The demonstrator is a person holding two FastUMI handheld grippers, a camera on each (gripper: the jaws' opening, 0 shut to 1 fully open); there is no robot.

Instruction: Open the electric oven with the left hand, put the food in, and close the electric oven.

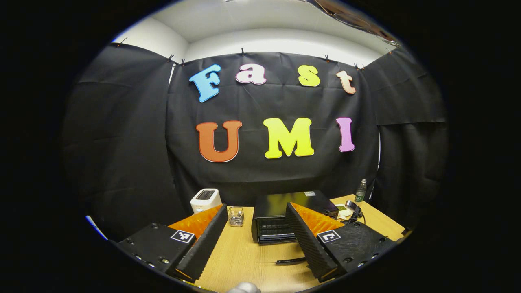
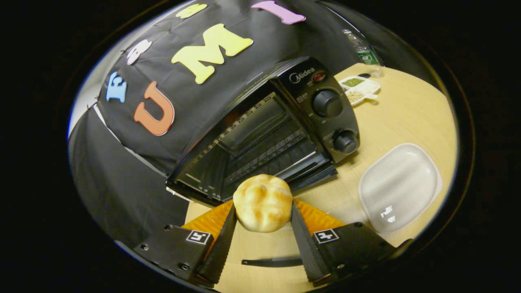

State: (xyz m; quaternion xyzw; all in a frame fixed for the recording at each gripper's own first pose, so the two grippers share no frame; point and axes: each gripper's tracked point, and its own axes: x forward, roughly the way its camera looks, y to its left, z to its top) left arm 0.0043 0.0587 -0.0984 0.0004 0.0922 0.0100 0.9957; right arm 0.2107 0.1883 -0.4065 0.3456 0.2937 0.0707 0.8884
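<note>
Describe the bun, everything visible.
The bun is round, pale golden with browner patches and shallow creases on top, and looks like soft baked bread. The right gripper is shut on it, one finger pressing each side, holding it above the wooden table just in front of the open oven. Only the two fingers touch it. The white plate to its right holds nothing.

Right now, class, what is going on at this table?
A person works two grippers at a wooden table. The right hand-held gripper grips a bread roll between both fingers, just in front of the electric oven, whose door is already open. An empty white plate lies to the oven's right. The left hand-held gripper is open and holds nothing, back from the oven. The roll is not yet inside.
</note>
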